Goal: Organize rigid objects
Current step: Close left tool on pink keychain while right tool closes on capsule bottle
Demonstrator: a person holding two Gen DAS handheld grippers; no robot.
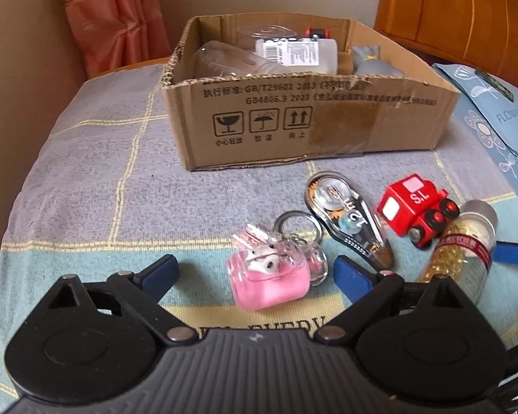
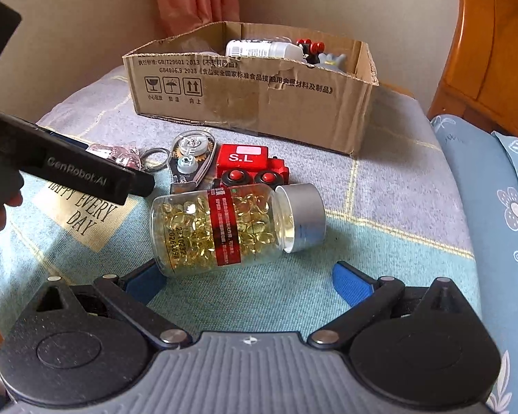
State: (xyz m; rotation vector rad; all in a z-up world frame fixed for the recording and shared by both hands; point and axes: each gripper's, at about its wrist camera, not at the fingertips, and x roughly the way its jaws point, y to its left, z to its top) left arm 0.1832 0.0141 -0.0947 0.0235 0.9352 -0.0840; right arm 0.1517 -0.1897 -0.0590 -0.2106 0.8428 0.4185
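A pink earbud case on a keyring lies on the bedspread between the fingers of my open left gripper. Beside it lie a clear correction-tape dispenser, a red toy train and a capsule bottle with a silver cap. In the right wrist view the capsule bottle lies on its side just ahead of my open right gripper, with the train and tape dispenser behind it. The cardboard box holds several items.
The box stands at the back of the bed. The left gripper's black body crosses the left of the right wrist view. A blue flowered pillow lies right. A wooden headboard and a curtain stand behind.
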